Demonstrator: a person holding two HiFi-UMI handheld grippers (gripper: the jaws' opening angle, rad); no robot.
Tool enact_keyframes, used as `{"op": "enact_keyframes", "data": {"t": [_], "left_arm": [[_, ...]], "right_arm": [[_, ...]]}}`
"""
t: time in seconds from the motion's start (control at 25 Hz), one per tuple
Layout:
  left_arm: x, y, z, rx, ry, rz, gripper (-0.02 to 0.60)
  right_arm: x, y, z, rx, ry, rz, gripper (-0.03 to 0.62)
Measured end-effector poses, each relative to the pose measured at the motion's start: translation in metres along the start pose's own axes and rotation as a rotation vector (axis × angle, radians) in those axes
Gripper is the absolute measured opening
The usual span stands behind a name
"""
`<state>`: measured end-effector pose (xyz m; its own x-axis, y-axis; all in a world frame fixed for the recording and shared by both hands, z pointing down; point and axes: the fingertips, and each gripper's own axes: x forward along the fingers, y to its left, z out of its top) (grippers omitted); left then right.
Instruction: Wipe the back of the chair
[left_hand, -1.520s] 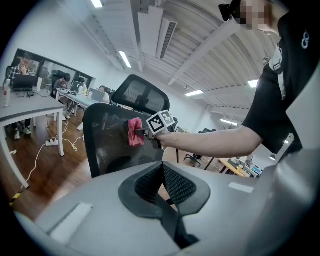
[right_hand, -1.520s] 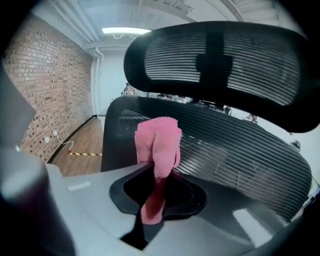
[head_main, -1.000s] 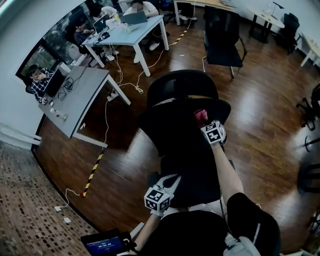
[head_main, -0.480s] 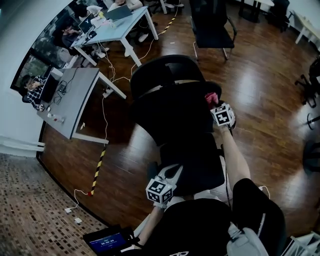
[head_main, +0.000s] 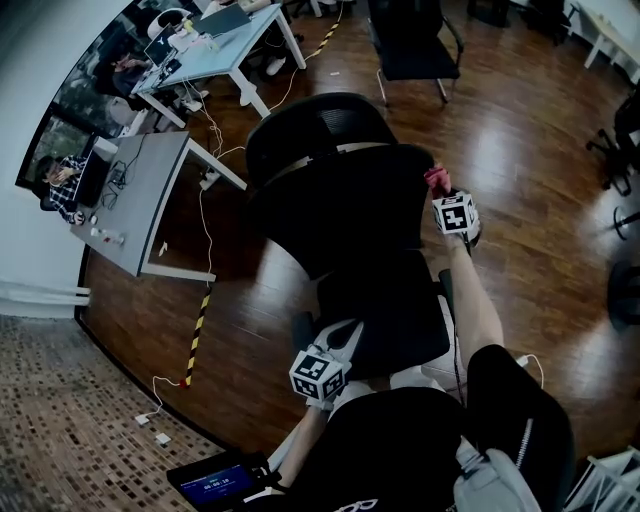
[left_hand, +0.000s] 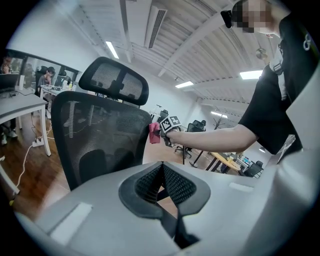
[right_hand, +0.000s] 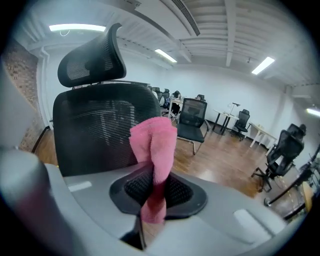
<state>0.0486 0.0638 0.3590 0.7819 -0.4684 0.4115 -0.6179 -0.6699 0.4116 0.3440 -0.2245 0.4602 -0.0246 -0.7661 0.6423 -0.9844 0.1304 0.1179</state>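
A black mesh office chair stands in front of me, its back (head_main: 340, 205) below the headrest (head_main: 310, 125). My right gripper (head_main: 441, 190) is shut on a pink cloth (head_main: 436, 179) at the right edge of the chair back. In the right gripper view the cloth (right_hand: 152, 145) sticks up from the right gripper (right_hand: 152, 192), with the chair back (right_hand: 100, 127) just behind it. My left gripper (head_main: 345, 338) hangs low beside the seat, shut and holding nothing. The left gripper view shows the left gripper (left_hand: 162, 167), the chair back (left_hand: 100, 135) and the cloth (left_hand: 154, 133) at its side.
A second black chair (head_main: 410, 40) stands farther off. A grey desk (head_main: 140, 200) and a light table (head_main: 215, 50) with people seated are at the left. A yellow-black floor strip (head_main: 197, 320) and cables run on the wood floor. Chair bases (head_main: 625, 130) stand at the right.
My right gripper has slid the pink cloth rightwards across the chair back to its right edge. The left gripper has stayed low by the seat.
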Motion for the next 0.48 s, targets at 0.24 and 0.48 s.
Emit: {"op": "enact_keyframes", "data": {"t": [0.24, 0.48], "left_arm": [[-0.003, -0.002, -0.006, -0.013, -0.007, -0.007, -0.006], [-0.013, 0.007, -0.017, -0.029, -0.010, -0.006, -0.006]], "right_arm": [[0.001, -0.009, -0.017, 0.031, 0.032, -0.035, 0.043], [0.016, 0.047, -0.012, -0.050, 0.036, 0.037, 0.043]]}}
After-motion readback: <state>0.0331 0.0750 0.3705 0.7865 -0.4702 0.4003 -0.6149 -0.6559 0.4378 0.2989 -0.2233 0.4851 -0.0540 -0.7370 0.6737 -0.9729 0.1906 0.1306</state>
